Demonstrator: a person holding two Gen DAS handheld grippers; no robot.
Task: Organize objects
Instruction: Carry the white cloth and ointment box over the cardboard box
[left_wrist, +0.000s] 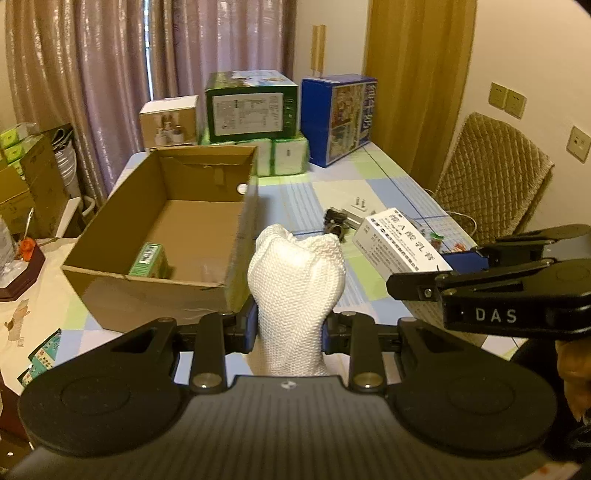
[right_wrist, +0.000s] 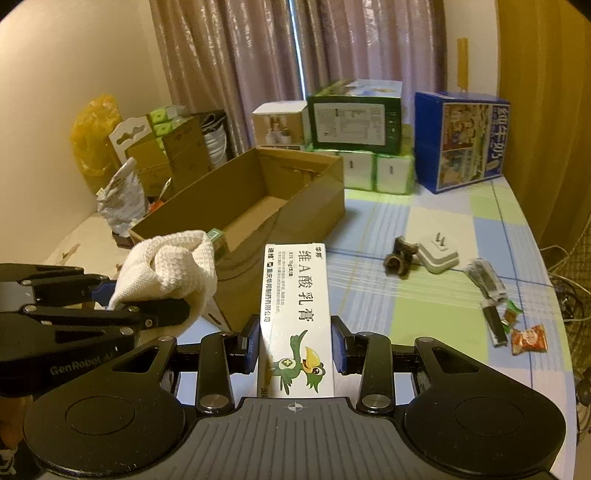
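Green carton (left_wrist: 147, 260) inside cardboard box (left_wrist: 110, 242)

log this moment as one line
left gripper: holds white cloth | right gripper: holds white carton | cardboard box: open, green box inside

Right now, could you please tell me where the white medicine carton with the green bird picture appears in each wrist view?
Left wrist view: the white medicine carton with the green bird picture sits right of centre, held by the right tongs.
Right wrist view: the carton stands bottom centre, between the blue pads.
Shared landmark: the open brown cardboard box, left of the carton in both.
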